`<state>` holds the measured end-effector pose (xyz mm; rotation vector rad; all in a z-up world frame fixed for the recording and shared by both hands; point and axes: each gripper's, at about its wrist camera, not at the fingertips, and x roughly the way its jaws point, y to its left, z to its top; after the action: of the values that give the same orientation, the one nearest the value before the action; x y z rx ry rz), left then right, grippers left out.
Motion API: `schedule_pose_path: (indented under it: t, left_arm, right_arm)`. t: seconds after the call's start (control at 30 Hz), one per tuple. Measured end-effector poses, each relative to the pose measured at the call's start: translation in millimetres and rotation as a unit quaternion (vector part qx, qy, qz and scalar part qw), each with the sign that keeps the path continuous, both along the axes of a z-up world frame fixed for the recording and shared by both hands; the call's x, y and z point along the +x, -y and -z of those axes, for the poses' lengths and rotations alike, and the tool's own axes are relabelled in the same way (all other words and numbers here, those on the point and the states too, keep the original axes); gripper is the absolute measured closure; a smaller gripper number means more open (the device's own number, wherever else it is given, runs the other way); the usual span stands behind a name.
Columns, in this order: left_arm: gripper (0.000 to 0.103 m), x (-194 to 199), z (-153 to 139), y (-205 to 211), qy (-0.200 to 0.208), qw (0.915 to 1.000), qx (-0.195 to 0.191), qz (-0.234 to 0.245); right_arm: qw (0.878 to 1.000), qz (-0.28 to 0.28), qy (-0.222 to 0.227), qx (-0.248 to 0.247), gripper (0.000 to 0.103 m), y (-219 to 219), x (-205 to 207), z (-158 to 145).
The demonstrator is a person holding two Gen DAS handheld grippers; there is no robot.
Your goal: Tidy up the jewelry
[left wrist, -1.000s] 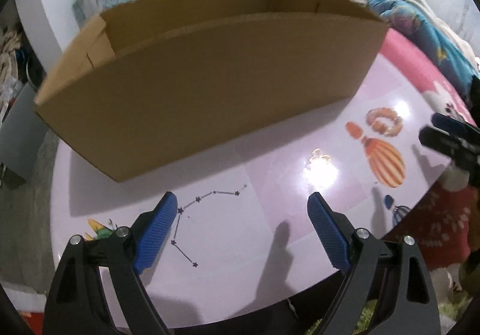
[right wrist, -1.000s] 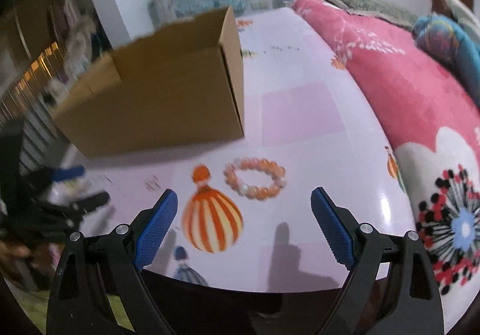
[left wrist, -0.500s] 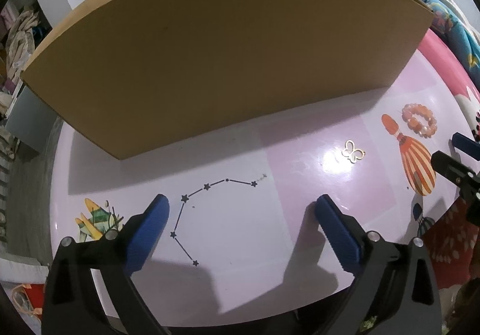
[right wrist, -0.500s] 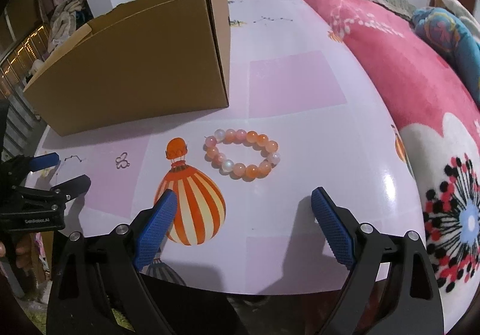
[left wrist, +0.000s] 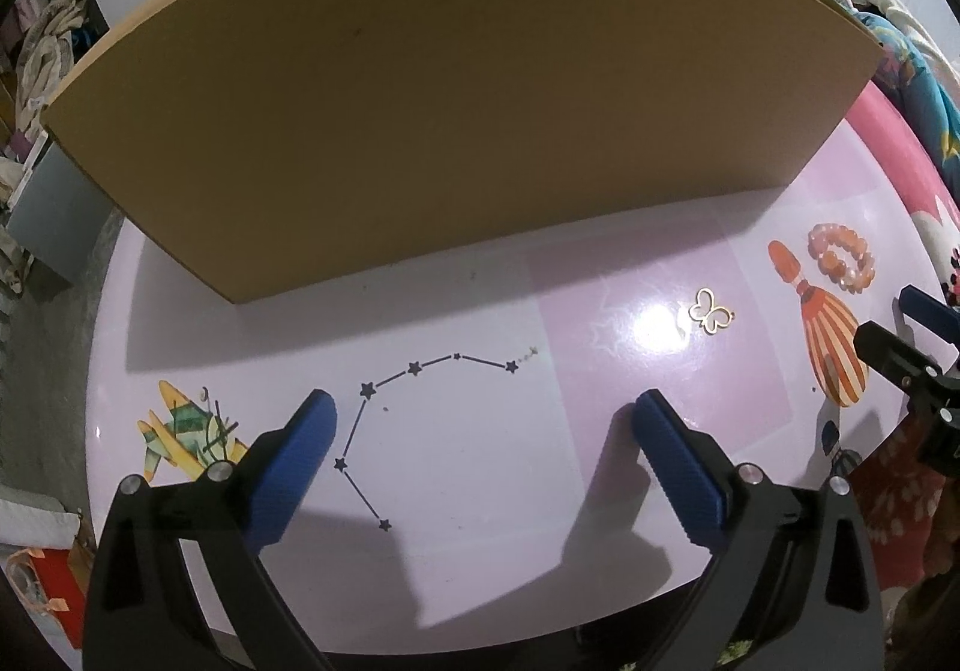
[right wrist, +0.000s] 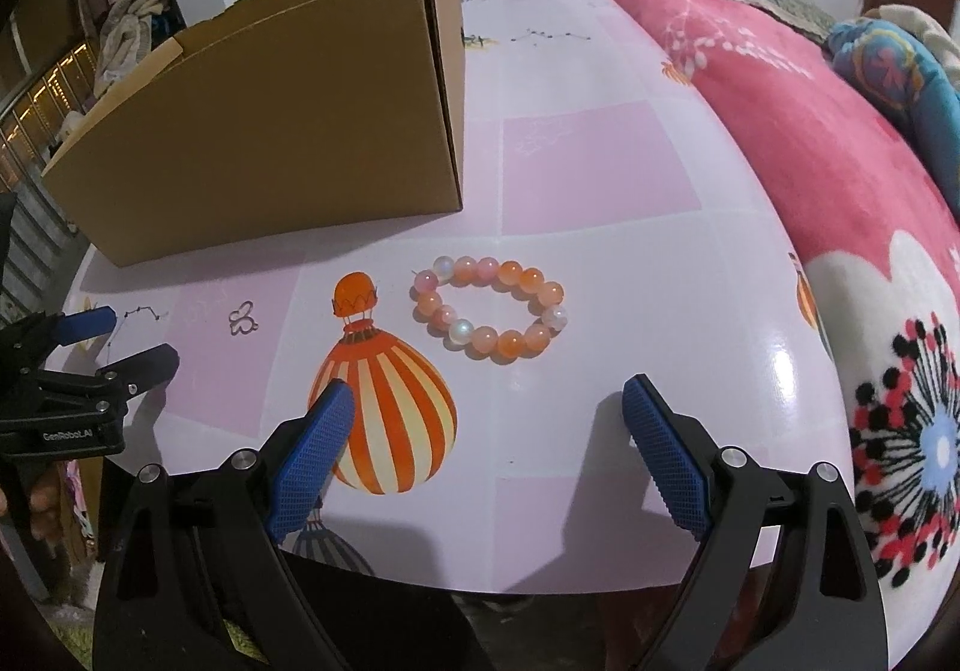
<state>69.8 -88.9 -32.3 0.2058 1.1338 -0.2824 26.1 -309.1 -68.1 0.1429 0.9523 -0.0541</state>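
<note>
An orange and pink bead bracelet (right wrist: 489, 315) lies on the pink patterned table (right wrist: 600, 167), just beyond my right gripper (right wrist: 486, 401), which stands open and empty above the table's near edge. The bracelet (left wrist: 840, 258) also shows far right in the left wrist view. A small gold butterfly charm (left wrist: 711, 312) lies flat on the table, ahead and to the right of my left gripper (left wrist: 480, 410). That gripper is open with nothing between its blue pads. The butterfly charm (right wrist: 243, 318) sits left of the printed balloon. An open cardboard box (left wrist: 456, 119) stands behind both pieces.
The box (right wrist: 270, 131) fills the table's far left. A pink floral blanket (right wrist: 840, 203) borders the table on the right. The left gripper (right wrist: 114, 344) shows at the left edge of the right wrist view. Printed balloons, stars and a plane decorate the tabletop.
Both cameras have tipped down closer to the table. The box now fills more of the left wrist view, and the butterfly charm shows clearly out of the glare. The left jaws stand slightly wider.
</note>
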Motion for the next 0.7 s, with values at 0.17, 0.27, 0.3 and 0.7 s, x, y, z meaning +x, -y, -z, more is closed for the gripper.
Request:
schedule_pose_path:
  t: [0.17, 0.27, 0.3, 0.7]
  left_arm:
    - [0.006, -0.8, -1.1, 0.9, 0.001, 1.0000, -0.001, -0.001]
    - [0.006, -1.3, -2.0, 4.2, 0.000, 1.0000, -0.001, 0.000]
    - [0.006, -1.5, -2.3, 5.3, 0.000, 1.0000, -0.001, 0.000]
    - [0.006, -1.8, -2.7, 6.3, 0.001, 1.0000, -0.001, 0.000]
  right_arm:
    - [1.000, 0.000, 0.000, 0.004, 0.016, 0.7, 1.7, 0.6]
    - [1.000, 0.000, 0.000, 0.007, 0.016, 0.8, 2.8, 0.7]
    - [1.000, 0.000, -0.001, 0.007, 0.016, 1.1, 3.2, 0.8]
    - [1.000, 0.003, -0.001, 0.014, 0.016, 3.0, 4.5, 0.6]
